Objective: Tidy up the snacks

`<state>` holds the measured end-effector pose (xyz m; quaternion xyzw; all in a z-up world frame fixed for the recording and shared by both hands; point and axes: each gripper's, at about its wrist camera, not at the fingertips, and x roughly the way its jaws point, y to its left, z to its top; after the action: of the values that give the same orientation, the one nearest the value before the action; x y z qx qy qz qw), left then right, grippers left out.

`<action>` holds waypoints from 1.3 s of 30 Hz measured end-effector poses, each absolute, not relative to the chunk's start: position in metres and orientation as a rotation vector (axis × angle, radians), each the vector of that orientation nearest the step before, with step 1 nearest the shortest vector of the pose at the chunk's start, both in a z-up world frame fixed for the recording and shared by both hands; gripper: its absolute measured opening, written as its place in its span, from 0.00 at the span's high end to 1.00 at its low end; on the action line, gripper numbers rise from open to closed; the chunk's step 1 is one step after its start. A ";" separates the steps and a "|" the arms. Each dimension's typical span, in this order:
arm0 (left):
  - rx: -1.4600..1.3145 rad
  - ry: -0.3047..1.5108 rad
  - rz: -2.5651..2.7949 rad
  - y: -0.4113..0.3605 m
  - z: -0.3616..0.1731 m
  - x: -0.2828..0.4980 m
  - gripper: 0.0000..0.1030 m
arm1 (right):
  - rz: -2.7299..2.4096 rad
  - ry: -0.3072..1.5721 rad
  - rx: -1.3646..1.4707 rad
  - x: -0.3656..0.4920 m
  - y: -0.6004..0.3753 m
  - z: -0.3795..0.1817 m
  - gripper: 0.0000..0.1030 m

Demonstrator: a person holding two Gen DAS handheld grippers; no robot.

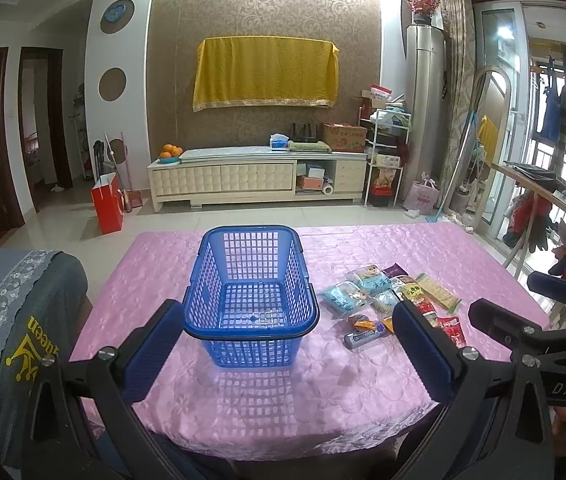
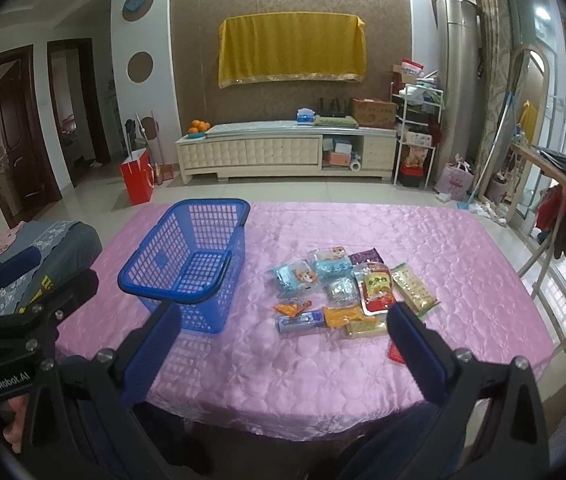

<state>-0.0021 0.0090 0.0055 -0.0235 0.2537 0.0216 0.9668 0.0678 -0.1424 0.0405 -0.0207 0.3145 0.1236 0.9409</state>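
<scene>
An empty blue plastic basket [image 1: 251, 296] stands on the pink-clothed table [image 1: 323, 392]; it also shows in the right wrist view [image 2: 187, 264]. A pile of several snack packets [image 1: 395, 300] lies to its right, seen in the right wrist view [image 2: 343, 292] too. My left gripper [image 1: 289, 348] is open and empty, held near the table's front edge facing the basket. My right gripper [image 2: 279, 344] is open and empty, held near the front edge facing the snacks. The right gripper's body shows at the right of the left wrist view [image 1: 543, 340].
A chair back with a grey cover [image 1: 15, 320] stands at the table's left. A TV cabinet [image 1: 259, 176] and a red bag [image 1: 107, 202] stand beyond the table. A wooden rail with clothes [image 1: 555, 200] runs along the right.
</scene>
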 end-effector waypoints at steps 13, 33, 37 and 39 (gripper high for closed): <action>-0.031 0.523 0.049 0.007 0.008 -0.002 0.00 | 0.267 0.655 -0.043 0.071 -0.142 0.041 0.00; 0.055 0.749 -0.033 -0.073 -0.029 0.131 0.00 | 0.204 0.794 -0.026 0.184 -0.240 0.000 0.04; 0.099 0.805 -0.067 -0.101 -0.047 0.159 0.00 | 0.195 0.856 -0.032 0.210 -0.259 -0.023 0.05; 0.119 0.834 -0.081 -0.116 -0.059 0.171 0.00 | 0.197 0.882 -0.029 0.218 -0.265 -0.033 0.05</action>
<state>0.1706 -0.1161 -0.0592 0.0576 0.4045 -0.0393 0.9119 0.2178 -0.2648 -0.0329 -0.0140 0.4260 0.0953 0.8996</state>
